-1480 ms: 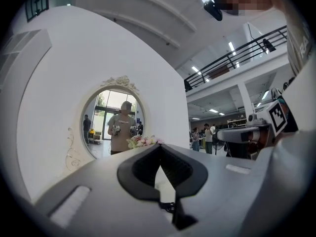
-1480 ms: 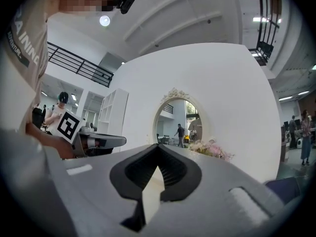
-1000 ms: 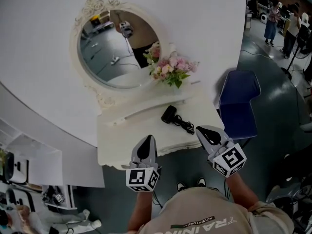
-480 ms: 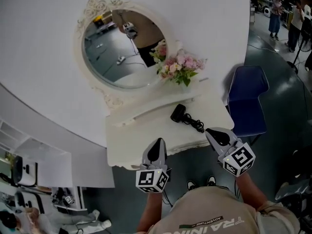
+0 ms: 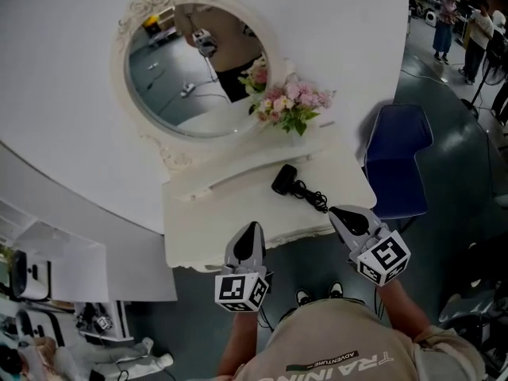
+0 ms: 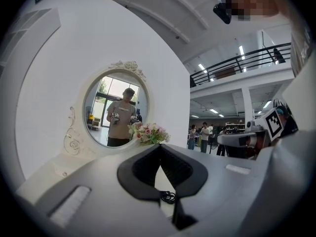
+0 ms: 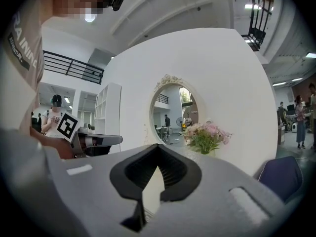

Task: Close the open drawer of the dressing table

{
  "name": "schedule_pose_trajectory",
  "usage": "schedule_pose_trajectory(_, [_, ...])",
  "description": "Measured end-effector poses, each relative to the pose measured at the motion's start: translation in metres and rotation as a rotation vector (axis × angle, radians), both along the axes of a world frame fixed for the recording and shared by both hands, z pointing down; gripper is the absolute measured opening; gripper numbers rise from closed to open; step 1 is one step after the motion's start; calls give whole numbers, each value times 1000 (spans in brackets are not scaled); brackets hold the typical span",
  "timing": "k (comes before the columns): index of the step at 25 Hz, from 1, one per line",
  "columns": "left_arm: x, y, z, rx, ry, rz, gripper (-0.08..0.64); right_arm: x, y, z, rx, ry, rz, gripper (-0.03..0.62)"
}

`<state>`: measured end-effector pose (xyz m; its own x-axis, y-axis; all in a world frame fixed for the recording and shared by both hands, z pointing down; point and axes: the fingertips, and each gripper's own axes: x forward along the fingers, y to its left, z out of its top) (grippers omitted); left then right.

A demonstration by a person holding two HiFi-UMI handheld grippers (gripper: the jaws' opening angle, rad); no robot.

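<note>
Two grippers hang at the front edge of the white dressing table (image 5: pixel 198 232), both pointing in over its top. The left gripper (image 5: pixel 248 235) has its jaws drawn together, tips meeting, with nothing between them. Through the small gap below the tips, its own view shows only pale tabletop and a loop of black cord (image 5: pixel 313 199). Ahead of it and a little to its left the oval mirror (image 5: pixel 190 78) stands against the wall. Between the two tools, just beyond their tips, lies a black hair dryer (image 5: pixel 284 179), with pink flowers (image 5: pixel 292 101) further back. The right gripper (image 5: pixel 343 217) sits at the table's right front corner, also closed tip to tip and holding nothing. A blue chair (image 5: pixel 397 161) stands just off to its right.

The drawer itself I can't pick out with any confidence. It would be below the front edge, roughly under the two tools, but that part of the table is not shown clearly from above.

My guess is that it's a light, rigid wooden drawer that slides easily but jams if shoved at one corner. The place to press is flat on the front panel — near the middle, or one closed tip toward each end. It wants a gentle push, since the painted face could mark and a slam would shake the flowers.
</note>
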<state>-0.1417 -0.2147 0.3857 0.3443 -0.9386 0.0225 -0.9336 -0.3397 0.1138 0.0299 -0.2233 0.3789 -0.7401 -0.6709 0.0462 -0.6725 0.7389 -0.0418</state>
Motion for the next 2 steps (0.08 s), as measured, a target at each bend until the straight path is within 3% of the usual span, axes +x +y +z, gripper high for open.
schedule_pose_trajectory(2, [-1, -1, 5, -12, -2, 10, 17, -1, -1, 4, -11, -1, 9, 2])
